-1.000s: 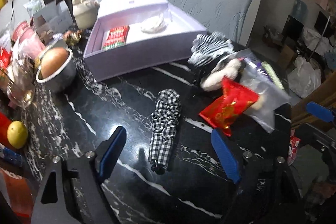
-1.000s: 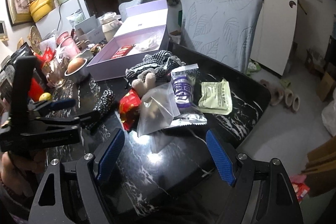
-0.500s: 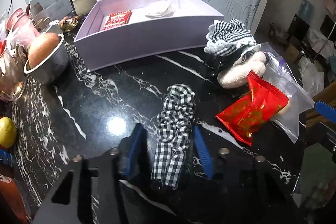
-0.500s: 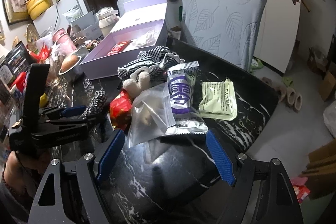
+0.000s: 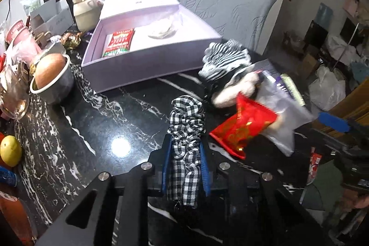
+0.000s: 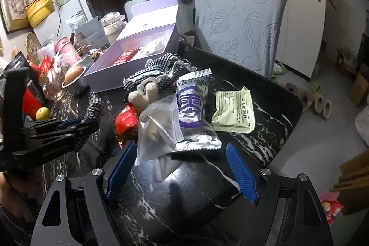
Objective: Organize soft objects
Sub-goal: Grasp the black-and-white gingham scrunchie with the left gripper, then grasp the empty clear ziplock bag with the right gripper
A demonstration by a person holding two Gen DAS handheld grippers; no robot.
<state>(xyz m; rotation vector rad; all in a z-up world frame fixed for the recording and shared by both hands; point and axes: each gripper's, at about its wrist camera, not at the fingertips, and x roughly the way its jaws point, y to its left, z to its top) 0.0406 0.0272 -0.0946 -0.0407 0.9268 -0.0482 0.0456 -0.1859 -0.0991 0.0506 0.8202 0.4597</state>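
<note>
My left gripper (image 5: pixel 185 163) is shut on a black-and-white checked scrunchie (image 5: pixel 186 128) that lies on the black marble table (image 5: pixel 103 121); it also shows in the right wrist view (image 6: pixel 94 107). An open lilac box (image 5: pixel 147 43) stands behind it, holding a red packet (image 5: pixel 120 42) and a white cloth (image 5: pixel 163 30). A striped frilled cloth (image 5: pixel 224 61) lies over a cream plush toy (image 5: pixel 233 91). My right gripper (image 6: pixel 181 171) is open and empty, just in front of a clear zip bag (image 6: pixel 159 128).
A red snack bag (image 5: pixel 244 128), a purple-and-silver packet (image 6: pixel 191 110) and a pale green packet (image 6: pixel 233 111) lie around the plush. A steel bowl (image 5: pixel 52 80), a lemon (image 5: pixel 10 150) and jars crowd the left edge. A grey chair (image 6: pixel 239 22) stands behind the table.
My left gripper moved forward over the checked scrunchie and closed on it. My right gripper edged closer to the zip bag and stayed open.
</note>
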